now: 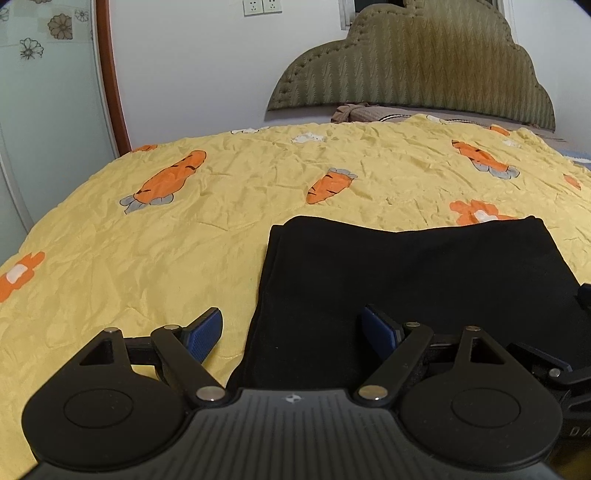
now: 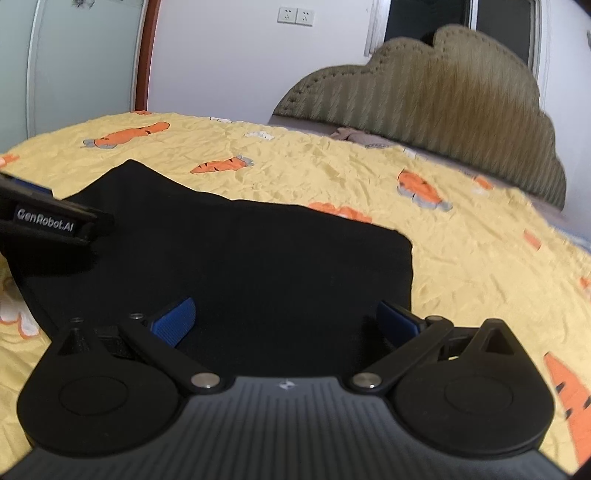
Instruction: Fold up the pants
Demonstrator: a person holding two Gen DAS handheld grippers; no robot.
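The left gripper (image 1: 291,334) is black plastic with two blue fingers (image 1: 205,338) — each pad is bumpy like a tiny grid. Behind the fingers sit two big round discs, joined by flat black bars with shiny silver screws. The right gripper (image 2: 286,323) looks the same — a ribbed grey plate with a small white mark lies between its discs.

Home bedroom, bed under a crumpled yellow carrot-print sheet (image 1: 258,192), padded olive cloud-shaped headboard (image 1: 424,62), twin wall sockets (image 1: 262,6) (white), flower-patterned glass door (image 1: 44,74) with wooden frame.
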